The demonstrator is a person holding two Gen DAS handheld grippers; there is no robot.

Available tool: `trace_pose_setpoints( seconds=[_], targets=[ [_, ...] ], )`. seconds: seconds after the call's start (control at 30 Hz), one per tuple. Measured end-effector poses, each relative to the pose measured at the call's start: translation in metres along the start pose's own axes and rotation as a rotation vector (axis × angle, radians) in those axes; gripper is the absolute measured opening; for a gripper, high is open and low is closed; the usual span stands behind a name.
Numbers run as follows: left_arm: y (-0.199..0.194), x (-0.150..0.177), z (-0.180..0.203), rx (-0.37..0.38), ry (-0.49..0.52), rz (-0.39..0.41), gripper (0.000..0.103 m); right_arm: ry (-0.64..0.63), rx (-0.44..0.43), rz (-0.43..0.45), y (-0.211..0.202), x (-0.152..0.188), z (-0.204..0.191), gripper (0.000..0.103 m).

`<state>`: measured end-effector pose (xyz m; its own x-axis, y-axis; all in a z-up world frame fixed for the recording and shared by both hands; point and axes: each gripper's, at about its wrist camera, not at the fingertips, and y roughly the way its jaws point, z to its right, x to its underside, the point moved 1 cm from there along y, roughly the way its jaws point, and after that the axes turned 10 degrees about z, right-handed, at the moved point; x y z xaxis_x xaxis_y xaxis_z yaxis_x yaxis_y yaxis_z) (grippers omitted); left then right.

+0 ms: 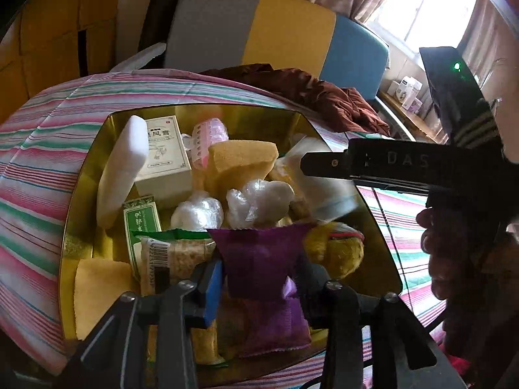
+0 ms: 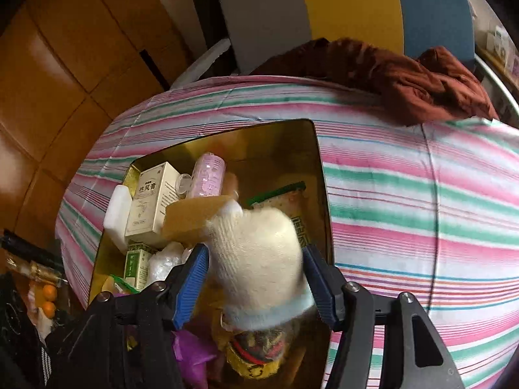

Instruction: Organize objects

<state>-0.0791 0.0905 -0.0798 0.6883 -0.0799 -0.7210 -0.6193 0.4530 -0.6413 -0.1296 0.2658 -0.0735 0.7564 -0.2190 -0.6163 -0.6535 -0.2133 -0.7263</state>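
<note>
While the gold tin sits open on the striped cloth, the right gripper hangs over its right-hand half with a white knitted glove bunched between the blue pads; both appear to touch it, so I read this as a grip. The glove's long axis runs away from the gripper toward the tin's far wall, cuff nearest the camera, so the drop lies straight down. At the tin's near wall, the left gripper has a purple sachet between its jaws, which stand slightly apart; whether they press it I cannot tell. Both hands are over the tin, the right one deeper in.
</note>
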Motion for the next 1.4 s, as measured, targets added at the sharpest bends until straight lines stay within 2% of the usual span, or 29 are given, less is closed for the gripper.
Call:
trace_pose_setpoints(
  seconds=[0.07,0.27,0.47,0.83,1.0,1.23,1.3,1.4],
  targets=[
    [0.001,0.000,-0.001,-0.001,0.000,0.003,0.051,0.006,-0.008,0.001,-0.002,0.002,0.001,0.061],
    [-0.002,0.003,-0.002,-0.004,-0.005,0.004,0.052,0.013,-0.003,0.003,-0.009,0.010,0.003,0.061],
    [-0.008,0.003,-0.006,-0.020,-0.017,0.013,0.059,-0.001,0.015,-0.009,-0.012,0.019,0.002,0.061],
    [-0.041,-0.005,-0.004,-0.097,0.027,0.110,0.071,-0.073,0.083,0.032,-0.035,0.039,-0.004,0.064],
    [-0.055,-0.008,-0.002,-0.120,0.038,0.156,0.082,-0.090,0.101,0.043,-0.049,0.053,-0.006,0.065],
    [-0.065,-0.007,0.003,-0.147,0.047,0.170,0.093,-0.083,0.125,0.065,-0.067,0.068,-0.007,0.065],
    [-0.068,-0.005,0.006,-0.152,0.048,0.171,0.099,-0.091,0.143,0.080,-0.073,0.074,-0.009,0.065],
    [-0.072,-0.002,0.009,-0.179,0.055,0.183,0.103,-0.101,0.193,0.108,-0.082,0.083,-0.011,0.066]
  ],
)
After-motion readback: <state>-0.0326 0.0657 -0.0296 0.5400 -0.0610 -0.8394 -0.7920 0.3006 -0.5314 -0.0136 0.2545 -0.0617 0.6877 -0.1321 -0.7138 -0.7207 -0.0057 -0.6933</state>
